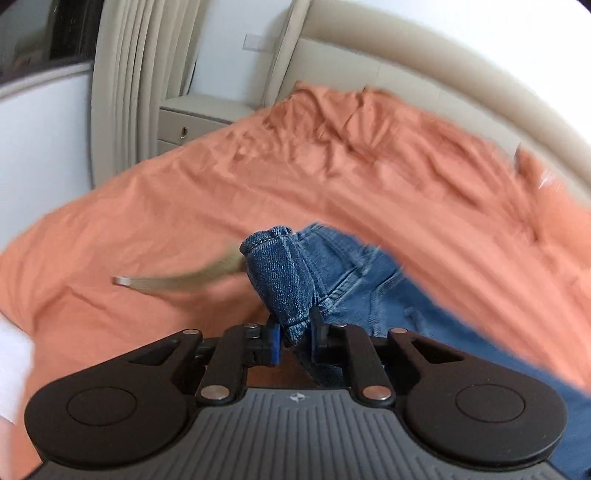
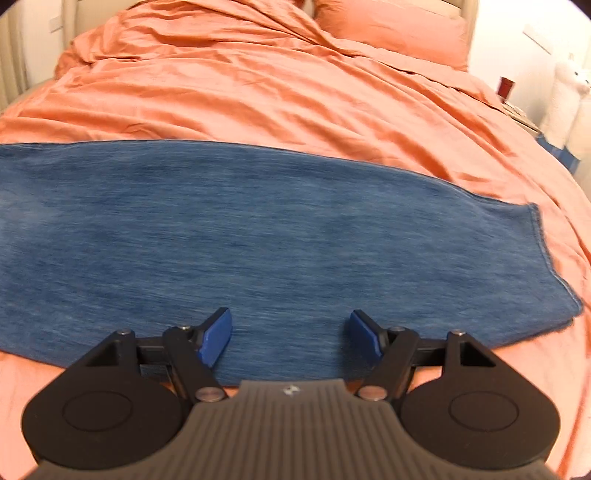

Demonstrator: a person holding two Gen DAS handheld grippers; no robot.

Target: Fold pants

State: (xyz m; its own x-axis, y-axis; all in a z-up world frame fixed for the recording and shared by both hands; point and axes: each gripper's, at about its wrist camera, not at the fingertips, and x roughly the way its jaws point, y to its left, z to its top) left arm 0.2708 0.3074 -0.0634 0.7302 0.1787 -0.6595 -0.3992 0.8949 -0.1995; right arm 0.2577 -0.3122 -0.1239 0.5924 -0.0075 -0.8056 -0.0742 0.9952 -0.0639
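Blue denim pants lie on an orange bed cover. In the left wrist view my left gripper is shut on a bunched fold of the pants at the waist end, lifted off the bed; a tan drawstring hangs out to the left. In the right wrist view a flat pant leg stretches across the bed, its hem at the right. My right gripper is open and empty, just above the leg's near edge.
The orange bed cover is wrinkled, with a pillow at the far end. A beige nightstand, curtains and padded headboard stand beyond the bed. A white toy and dark cup stand at right.
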